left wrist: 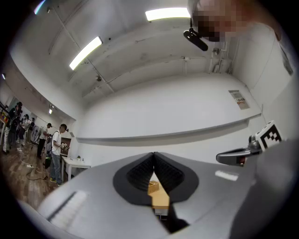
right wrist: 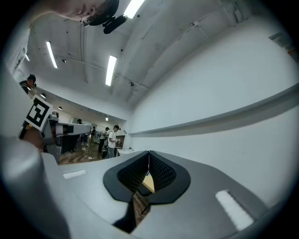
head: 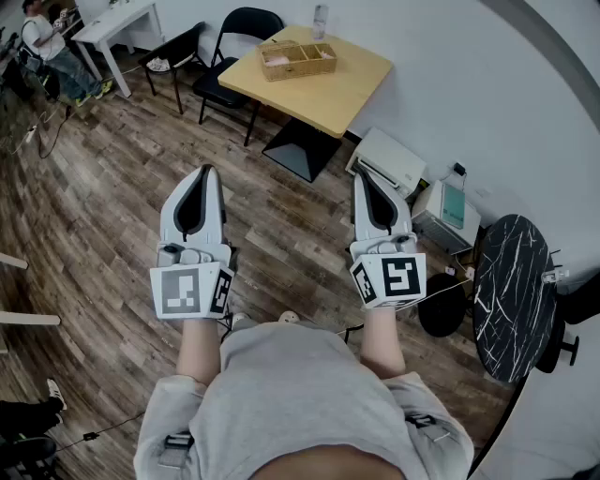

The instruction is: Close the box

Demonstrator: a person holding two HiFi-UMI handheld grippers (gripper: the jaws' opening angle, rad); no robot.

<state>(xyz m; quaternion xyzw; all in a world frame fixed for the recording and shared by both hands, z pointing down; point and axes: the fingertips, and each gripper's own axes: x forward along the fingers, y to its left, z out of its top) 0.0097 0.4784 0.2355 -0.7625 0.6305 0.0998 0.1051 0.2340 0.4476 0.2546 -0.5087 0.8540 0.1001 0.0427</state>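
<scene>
The box [head: 297, 59] is a light woven one, open at the top, and it stands on a yellow wooden table [head: 347, 89] far ahead of me. My left gripper [head: 204, 174] and right gripper [head: 362, 174] are held up side by side over the wood floor, well short of that table. Both are shut with nothing between their jaws. In the left gripper view the jaws of the left gripper [left wrist: 153, 154] meet at the tip, and the box [left wrist: 153, 187] shows small through the gap below. In the right gripper view the right gripper [right wrist: 149, 153] is shut too, with a corner of the table [right wrist: 147, 183] behind it.
Two black chairs [head: 234, 42] stand left of the table, and a bottle [head: 321, 19] is on its far edge. A white printer [head: 388, 159] and another machine [head: 448, 211] sit on the floor by the wall. A black marbled round table [head: 511, 295] is at my right. A person [head: 49, 47] sits far left.
</scene>
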